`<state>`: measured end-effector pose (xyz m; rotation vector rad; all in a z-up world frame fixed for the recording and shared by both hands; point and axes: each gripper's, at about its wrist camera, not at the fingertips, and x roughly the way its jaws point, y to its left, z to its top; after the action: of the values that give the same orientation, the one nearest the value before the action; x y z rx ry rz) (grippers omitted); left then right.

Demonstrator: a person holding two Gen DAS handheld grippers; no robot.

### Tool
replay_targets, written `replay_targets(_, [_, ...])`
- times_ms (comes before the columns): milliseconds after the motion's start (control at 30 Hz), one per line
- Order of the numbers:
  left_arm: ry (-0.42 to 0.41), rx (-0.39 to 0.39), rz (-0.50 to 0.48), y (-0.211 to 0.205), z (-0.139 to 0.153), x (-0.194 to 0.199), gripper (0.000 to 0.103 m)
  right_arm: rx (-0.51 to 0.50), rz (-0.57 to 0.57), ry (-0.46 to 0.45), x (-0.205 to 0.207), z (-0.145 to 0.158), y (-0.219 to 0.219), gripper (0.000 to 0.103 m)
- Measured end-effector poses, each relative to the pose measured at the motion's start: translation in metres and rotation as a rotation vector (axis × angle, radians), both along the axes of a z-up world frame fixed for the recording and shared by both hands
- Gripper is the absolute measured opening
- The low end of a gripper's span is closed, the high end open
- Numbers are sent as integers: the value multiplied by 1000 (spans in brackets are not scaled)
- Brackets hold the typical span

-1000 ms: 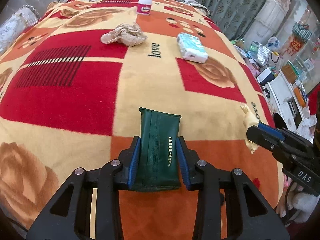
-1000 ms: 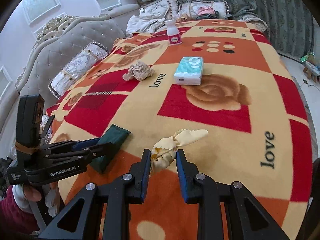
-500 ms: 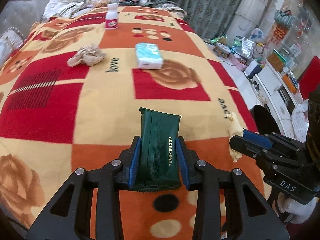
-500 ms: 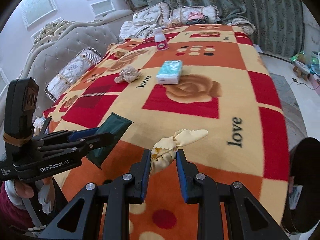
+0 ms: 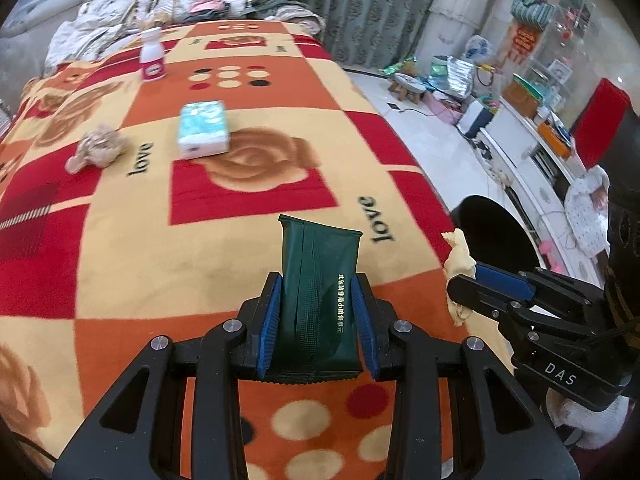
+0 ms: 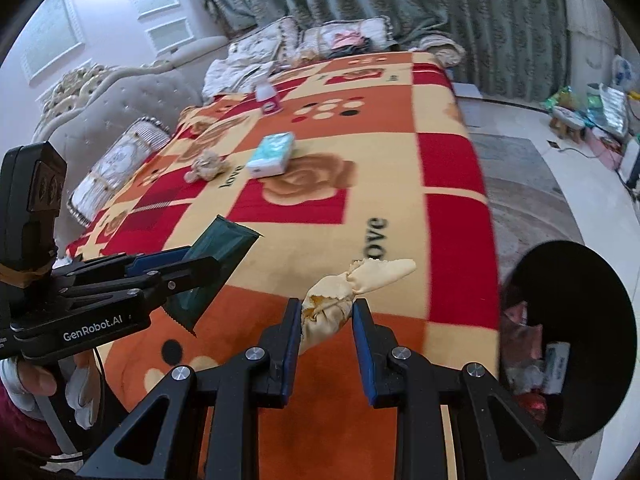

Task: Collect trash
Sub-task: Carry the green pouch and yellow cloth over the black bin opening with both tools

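Observation:
My left gripper [image 5: 318,316] is shut on a dark green wrapper [image 5: 318,280], held above the near end of the bed; it also shows in the right wrist view [image 6: 218,250]. My right gripper [image 6: 326,320] is shut on a crumpled yellow wrapper [image 6: 340,300], seen at the right in the left wrist view [image 5: 458,258]. A black trash bin [image 6: 576,320] with some trash inside stands on the floor at the bed's right edge. A crumpled beige paper [image 5: 98,150] lies on the far left of the blanket.
A red, orange and cream blanket [image 5: 240,240] covers the bed. A teal tissue pack [image 5: 204,128] and a small pink-labelled bottle [image 5: 152,60] rest on it farther back. Pillows and a padded headboard [image 6: 120,120] lie left. Cluttered floor and shelves are at the right.
Both grippers have moved back and to the right with their wrappers still held. The bed's right edge and the black bin have come into view.

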<state>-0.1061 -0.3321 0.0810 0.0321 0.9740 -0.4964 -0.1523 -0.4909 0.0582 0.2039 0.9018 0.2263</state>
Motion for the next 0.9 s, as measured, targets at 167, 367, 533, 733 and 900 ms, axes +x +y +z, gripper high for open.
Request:
replay_targets(167, [-1, 2, -38, -21, 0, -4, 33, -1, -37, 4, -8, -1, -18, 25])
replay_targets(367, [8, -7, -72, -42, -1, -4, 33, -4, -70, 6, -15, -2, -35, 25])
replay_targets(533, [11, -13, -103, -61, 0, -8, 33, -4, -107, 10, -22, -3, -53, 25])
replay_targets(733, [17, -23, -138, -83, 1, -9, 33, 1, -145, 21, -27, -7, -74, 25])
replay_targets(900, [24, -35, -165, -101, 2, -7, 33, -4, -172, 31, -30, -10, -90, 25])
